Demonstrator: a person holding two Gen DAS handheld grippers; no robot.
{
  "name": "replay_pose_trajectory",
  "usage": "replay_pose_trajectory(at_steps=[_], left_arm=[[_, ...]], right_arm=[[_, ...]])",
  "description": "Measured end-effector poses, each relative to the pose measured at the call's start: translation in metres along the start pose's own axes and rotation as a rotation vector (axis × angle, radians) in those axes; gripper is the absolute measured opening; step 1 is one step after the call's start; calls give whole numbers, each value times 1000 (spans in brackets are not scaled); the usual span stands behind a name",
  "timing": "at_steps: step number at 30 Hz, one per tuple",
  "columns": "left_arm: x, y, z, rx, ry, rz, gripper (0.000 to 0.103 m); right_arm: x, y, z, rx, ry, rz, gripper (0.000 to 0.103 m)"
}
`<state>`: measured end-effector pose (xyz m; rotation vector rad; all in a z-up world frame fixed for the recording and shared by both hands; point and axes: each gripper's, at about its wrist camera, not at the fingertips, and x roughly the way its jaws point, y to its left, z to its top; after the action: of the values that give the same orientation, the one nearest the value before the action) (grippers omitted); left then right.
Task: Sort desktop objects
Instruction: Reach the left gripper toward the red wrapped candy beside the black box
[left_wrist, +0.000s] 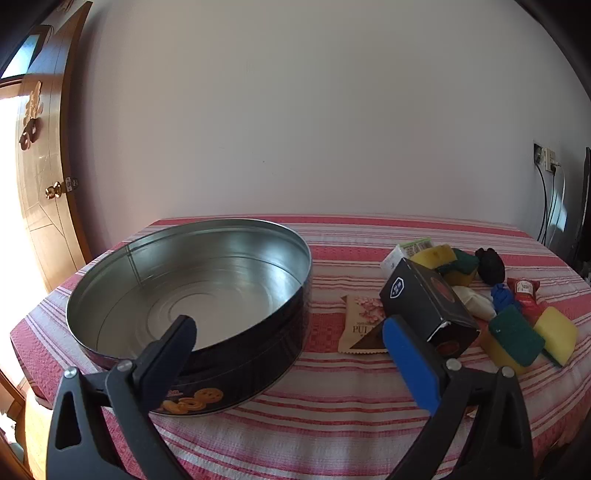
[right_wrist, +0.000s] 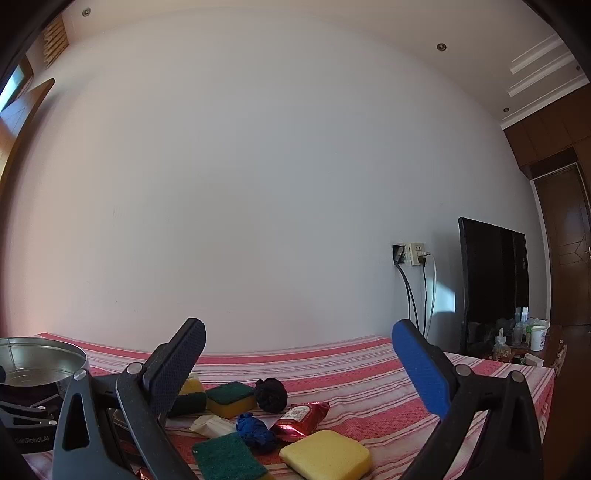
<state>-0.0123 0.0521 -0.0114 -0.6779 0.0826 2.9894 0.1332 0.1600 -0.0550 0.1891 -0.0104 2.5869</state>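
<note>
A table covered in a red-and-white striped cloth (left_wrist: 332, 398) holds a large round biscuit tin (left_wrist: 192, 295) on its left side and a loose heap of small items on its right. The left gripper (left_wrist: 288, 332) hangs above the near edge of the table, its two fingers spread wide with nothing between them. One finger overlaps the tin's near wall; the other, padded in blue, sits in front of a black carton (left_wrist: 428, 306) that lies tilted on the heap. Whether that finger touches the carton is hard to tell.

The tin is empty, with a shiny metal inside and a dark outer wall printed with biscuits. Beside the carton lie a beige snack packet (left_wrist: 360, 321), yellow sponges with green scouring faces (left_wrist: 515, 334), a blue crumpled item (left_wrist: 504, 297), a red wrapped sweet (left_wrist: 524, 295), a white packet (left_wrist: 474, 301) and a black crumpled lump (left_wrist: 489, 264).

The right gripper (right_wrist: 299, 336) is also spread wide and empty, hovering over the heap and aimed toward the bare white wall (right_wrist: 258, 184). The left gripper tilts down toward the table.
</note>
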Motion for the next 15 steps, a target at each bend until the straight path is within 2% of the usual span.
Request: replay_pose_trajectory(at_steps=[9,15], left_arm=[[3,-17,1,36,-5,-14,102],[1,-31,2,73,-13,-40,102]], right_arm=[[13,-15,-11,47,66,-19,103],[9,-23,-10,25,94,-24,103]])
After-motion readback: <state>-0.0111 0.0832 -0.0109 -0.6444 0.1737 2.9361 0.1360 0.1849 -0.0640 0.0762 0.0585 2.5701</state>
